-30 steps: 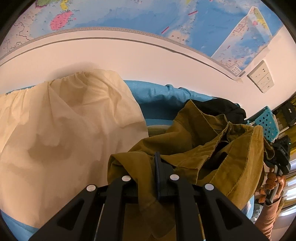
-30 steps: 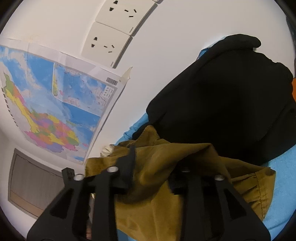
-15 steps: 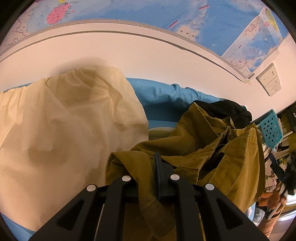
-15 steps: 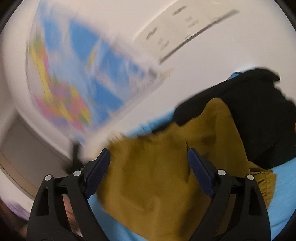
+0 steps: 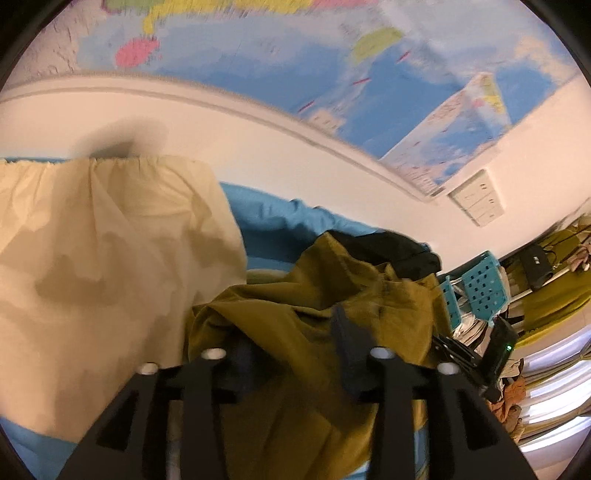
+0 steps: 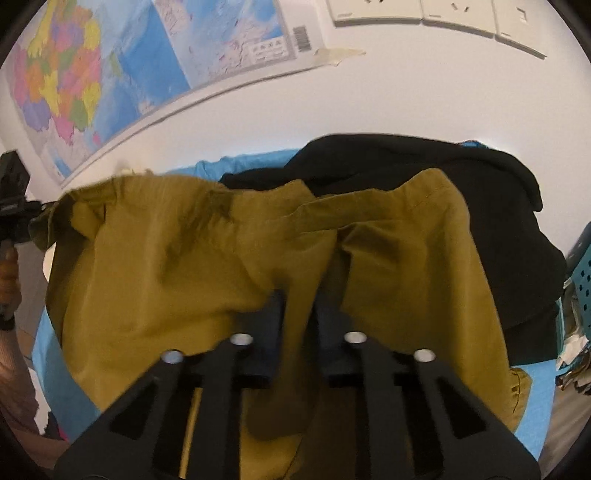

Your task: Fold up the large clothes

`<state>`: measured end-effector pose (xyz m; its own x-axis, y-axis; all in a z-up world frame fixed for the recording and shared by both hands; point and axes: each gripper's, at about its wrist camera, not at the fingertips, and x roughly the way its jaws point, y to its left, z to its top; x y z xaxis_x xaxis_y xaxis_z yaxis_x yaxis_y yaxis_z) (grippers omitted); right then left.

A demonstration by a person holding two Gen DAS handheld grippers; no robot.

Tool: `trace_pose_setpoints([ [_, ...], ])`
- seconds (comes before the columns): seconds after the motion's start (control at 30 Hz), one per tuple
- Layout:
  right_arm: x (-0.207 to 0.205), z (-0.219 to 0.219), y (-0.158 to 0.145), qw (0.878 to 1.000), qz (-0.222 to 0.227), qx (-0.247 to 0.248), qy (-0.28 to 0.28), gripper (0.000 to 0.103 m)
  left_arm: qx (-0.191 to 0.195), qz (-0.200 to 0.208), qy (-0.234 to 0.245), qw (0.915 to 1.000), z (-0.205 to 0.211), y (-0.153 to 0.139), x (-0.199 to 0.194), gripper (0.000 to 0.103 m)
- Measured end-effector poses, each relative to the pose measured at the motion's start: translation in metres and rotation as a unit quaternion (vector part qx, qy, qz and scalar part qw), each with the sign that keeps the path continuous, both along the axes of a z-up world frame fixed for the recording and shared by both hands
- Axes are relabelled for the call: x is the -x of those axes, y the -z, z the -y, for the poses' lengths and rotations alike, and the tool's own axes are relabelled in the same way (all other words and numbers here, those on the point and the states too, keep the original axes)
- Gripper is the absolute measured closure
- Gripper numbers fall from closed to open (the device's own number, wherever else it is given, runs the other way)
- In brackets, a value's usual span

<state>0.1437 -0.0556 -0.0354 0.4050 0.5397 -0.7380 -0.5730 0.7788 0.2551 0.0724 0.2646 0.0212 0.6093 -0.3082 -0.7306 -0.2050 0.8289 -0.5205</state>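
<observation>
An olive-green garment (image 5: 295,295) lies crumpled on a blue sheet (image 5: 280,221), its far edge resting on a black garment (image 5: 388,247). My left gripper (image 5: 291,332) hovers over the olive cloth's near corner. Its jaws are opening, the cloth lies loose between them and the pads (image 5: 347,343) do not press on it. In the right wrist view the olive garment (image 6: 184,277) spreads wide, and my right gripper (image 6: 299,299) has its jaws closing on a raised fold near the cloth's middle seam, pinching it.
A cream garment (image 5: 92,277) is heaped to the left on the sheet. The black garment (image 6: 498,221) lies behind the olive one. A white wall with a map (image 6: 110,74) and sockets (image 6: 424,14) stands close behind. Teal baskets (image 5: 480,288) and clutter sit to the right.
My left jaws have let go of the olive cloth and spread apart, and that gripper has risen a little. My right gripper rolled upright, opened wide, then pinched a fold of the olive garment.
</observation>
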Motion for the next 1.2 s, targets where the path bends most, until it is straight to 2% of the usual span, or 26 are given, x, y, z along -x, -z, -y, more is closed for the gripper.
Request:
trace_pose_setpoints([
  [0.03, -0.001, -0.001, -0.001, 1.000, -0.002, -0.004, 0.000, 0.095, 0.001, 0.009, -0.006, 0.9999, 0.000, -0.004, 0.004, 0.041],
  [0.13, 0.001, -0.002, -0.006, 1.000, 0.003, -0.016, 0.004, 0.101, -0.009, 0.067, -0.034, 0.9971, -0.005, -0.029, 0.027, 0.041],
  [0.2, 0.002, 0.000, -0.011, 1.000, 0.008, -0.026, 0.010, 0.101, -0.028, 0.086, -0.026, 0.9956, 0.000, -0.040, 0.035, 0.038],
  [0.27, 0.002, 0.001, -0.017, 0.999, 0.015, -0.032, 0.012, 0.101, -0.062, 0.087, -0.007, 0.9942, 0.015, -0.042, 0.036, 0.037],
  [0.37, 0.000, 0.001, -0.021, 0.999, 0.026, -0.035, 0.022, 0.101, -0.128, 0.068, 0.043, 0.9885, 0.049, -0.025, 0.025, 0.037],
  [0.43, -0.007, -0.005, -0.015, 0.999, 0.013, -0.033, 0.026, 0.101, -0.172, 0.037, 0.069, 0.9821, 0.071, -0.003, 0.011, 0.038],
  [0.53, -0.013, -0.013, -0.005, 0.999, 0.014, -0.004, 0.032, 0.101, -0.188, -0.010, 0.091, 0.9778, 0.086, 0.030, -0.009, 0.042],
  [0.6, -0.015, -0.013, 0.001, 0.999, 0.002, -0.003, 0.034, 0.101, -0.199, -0.039, 0.106, 0.9734, 0.095, 0.052, -0.019, 0.040],
  [0.7, -0.013, -0.008, -0.004, 0.999, 0.006, -0.011, 0.035, 0.101, -0.232, -0.034, 0.111, 0.9659, 0.100, 0.057, -0.020, 0.038],
  [0.77, -0.012, -0.006, -0.015, 0.999, 0.016, -0.025, 0.037, 0.102, -0.245, -0.032, 0.112, 0.9624, 0.101, 0.054, -0.020, 0.050],
  [0.8, -0.011, -0.005, -0.021, 0.999, 0.023, -0.030, 0.038, 0.102, -0.261, -0.033, 0.108, 0.9587, 0.101, 0.053, -0.021, 0.066],
  [0.83, -0.011, -0.006, -0.031, 0.998, 0.040, -0.038, 0.039, 0.102, -0.274, -0.037, 0.094, 0.9563, 0.098, 0.051, -0.022, 0.086],
  [0.87, -0.011, -0.006, -0.038, 0.997, 0.052, -0.044, 0.042, 0.102, -0.270, -0.035, 0.089, 0.9582, 0.095, 0.050, -0.023, 0.091],
  [0.93, -0.018, -0.007, -0.050, 0.995, 0.061, -0.066, 0.052, 0.102, -0.258, -0.028, 0.075, 0.9627, 0.088, 0.048, -0.021, 0.094],
  [0.97, -0.021, -0.012, -0.049, 0.995, 0.062, -0.054, 0.049, 0.102, -0.259, -0.030, 0.068, 0.9629, 0.086, 0.049, -0.021, 0.095],
  [1.0, -0.026, -0.023, -0.041, 0.997, 0.058, -0.028, 0.042, 0.102, -0.264, -0.035, 0.061, 0.9621, 0.085, 0.052, -0.023, 0.095],
  [1.1, -0.042, -0.037, -0.005, 0.999, 0.006, 0.029, 0.034, 0.099, -0.266, -0.048, 0.054, 0.9612, 0.084, 0.065, -0.027, 0.090],
  [1.2, -0.045, -0.031, 0.013, 0.999, -0.024, 0.033, 0.032, 0.090, -0.270, -0.048, 0.057, 0.9601, 0.085, 0.069, -0.027, 0.089],
])
